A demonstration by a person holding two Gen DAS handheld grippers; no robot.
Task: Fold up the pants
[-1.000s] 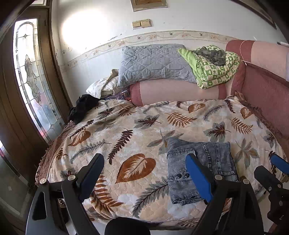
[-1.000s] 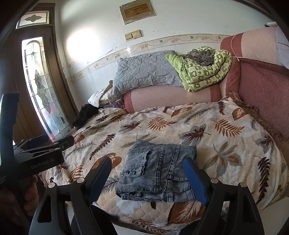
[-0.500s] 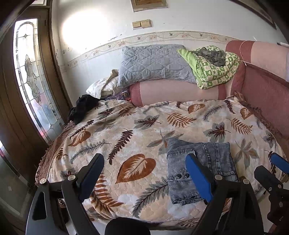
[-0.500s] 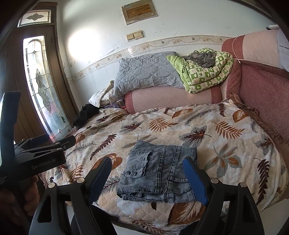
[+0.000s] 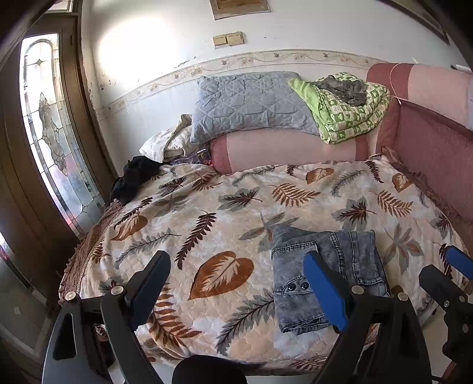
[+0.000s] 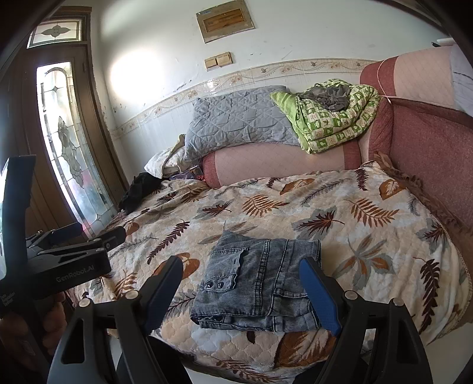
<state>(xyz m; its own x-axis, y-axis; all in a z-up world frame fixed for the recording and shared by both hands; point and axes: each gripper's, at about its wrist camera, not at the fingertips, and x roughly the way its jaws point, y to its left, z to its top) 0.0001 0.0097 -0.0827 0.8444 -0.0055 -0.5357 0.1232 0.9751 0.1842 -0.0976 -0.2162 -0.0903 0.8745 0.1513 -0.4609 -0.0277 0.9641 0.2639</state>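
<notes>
We read the scene from the left side across. At the far left stands a tall brown wooden door with a leaded, patterned glass pane (image 6: 63,141). Next to it, in the right wrist view, comes our left gripper (image 6: 100,234), black, held in a hand (image 6: 38,322); its side carries the raised lettering "GenRobot.AI". A smaller line of print on its edge is too small to read. In its own view the left gripper (image 5: 236,283) has its jaws spread wide with nothing between them, poised over the cream quilted bedspread printed with brown and grey leaves (image 5: 207,212).

Further right lies the task's thing: the grey-blue washed denim pants (image 6: 260,277), folded into a compact, thick rectangle near the front edge of the bedspread, two dark buttons showing on the flap. Our right gripper (image 6: 241,286) hovers just before them, jaws likewise spread and empty, touching no cloth.

We judge the folding as good as done: the bundle looks square and layered, with both tools clear of it. If anything remains, the next move calls only for a light press to flatten the top layer, or for drawing both hands away.

On the wall, a framed plaque (image 6: 226,19) bears writing too blurred to read
</notes>
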